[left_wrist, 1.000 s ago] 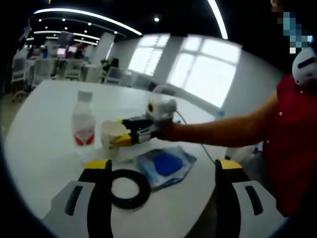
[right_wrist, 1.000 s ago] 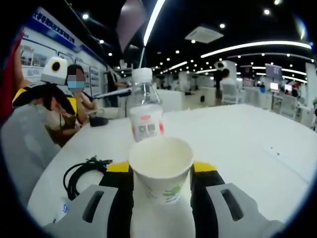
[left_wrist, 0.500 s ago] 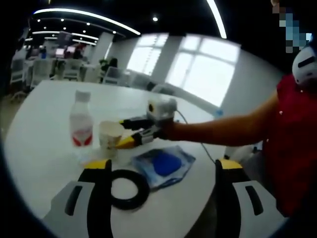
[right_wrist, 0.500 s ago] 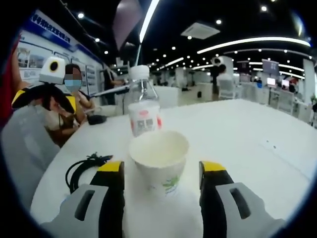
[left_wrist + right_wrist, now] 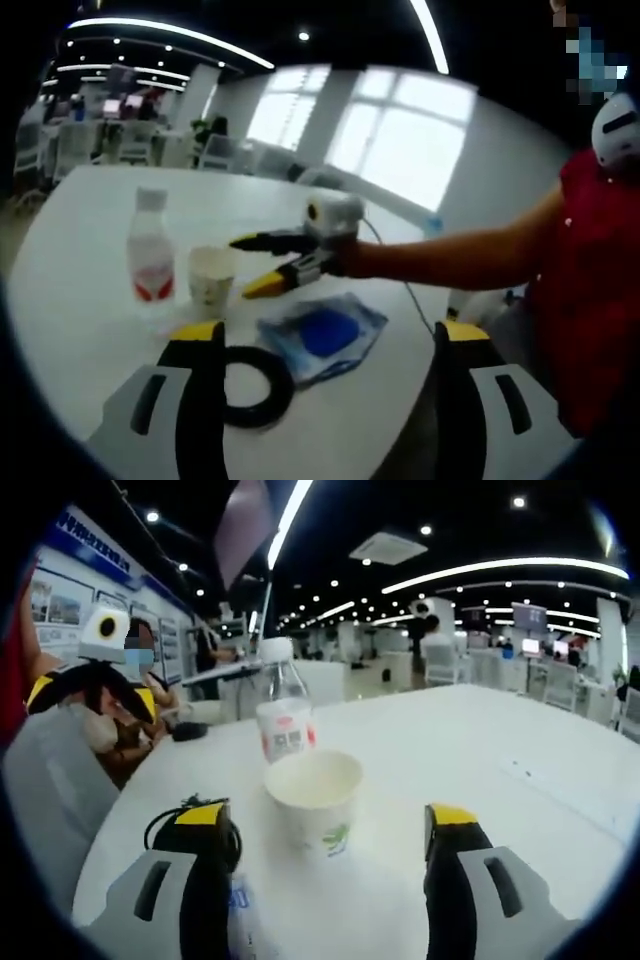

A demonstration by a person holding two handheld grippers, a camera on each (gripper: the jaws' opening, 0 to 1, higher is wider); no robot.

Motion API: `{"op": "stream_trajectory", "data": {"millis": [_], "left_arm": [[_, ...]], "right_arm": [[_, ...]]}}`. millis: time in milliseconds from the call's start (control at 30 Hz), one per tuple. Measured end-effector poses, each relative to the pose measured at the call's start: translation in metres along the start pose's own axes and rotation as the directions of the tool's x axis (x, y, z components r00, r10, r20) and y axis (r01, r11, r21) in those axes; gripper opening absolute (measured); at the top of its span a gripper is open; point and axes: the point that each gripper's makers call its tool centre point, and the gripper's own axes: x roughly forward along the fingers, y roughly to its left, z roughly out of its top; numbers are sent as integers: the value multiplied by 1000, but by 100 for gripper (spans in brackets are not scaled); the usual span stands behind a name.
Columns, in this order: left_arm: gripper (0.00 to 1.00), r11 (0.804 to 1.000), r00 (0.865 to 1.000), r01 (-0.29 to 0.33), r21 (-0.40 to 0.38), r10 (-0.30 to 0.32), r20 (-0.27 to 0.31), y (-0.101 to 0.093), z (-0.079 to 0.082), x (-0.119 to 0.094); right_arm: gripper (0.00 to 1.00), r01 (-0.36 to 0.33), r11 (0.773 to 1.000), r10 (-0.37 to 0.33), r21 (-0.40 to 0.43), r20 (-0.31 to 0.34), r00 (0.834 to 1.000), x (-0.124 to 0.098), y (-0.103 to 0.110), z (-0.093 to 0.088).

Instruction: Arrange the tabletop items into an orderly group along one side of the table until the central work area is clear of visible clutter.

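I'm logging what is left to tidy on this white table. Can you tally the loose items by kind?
Bottle: 1
Paper cup: 1
Black coiled cable: 1
Clear bag with a blue item inside: 1
Total: 4
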Motion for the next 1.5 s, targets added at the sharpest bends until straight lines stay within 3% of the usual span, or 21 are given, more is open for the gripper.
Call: {"op": "stream_trajectory", "data": {"millis": [500,867,1200,1500], "left_arm": [[83,998,999,43,40,-42,-23,-11,2,10],[83,994,995,84,67,-80,-57,-19,0,24],[82,992,992,102,74,-96,-83,-21,-6,34],[81,992,991,96,82,-87,-101,-23,-10,38]], "right_arm": [[86,97,995,-97,8,1,995,-59,2,0],[85,198,980,-198,20,-21,980,-116,0,-9],[85,308,950,-307,49,-41,951,-179,12,-25],[84,377,924,-373,64,-73,925,-212,32,-36]]}}
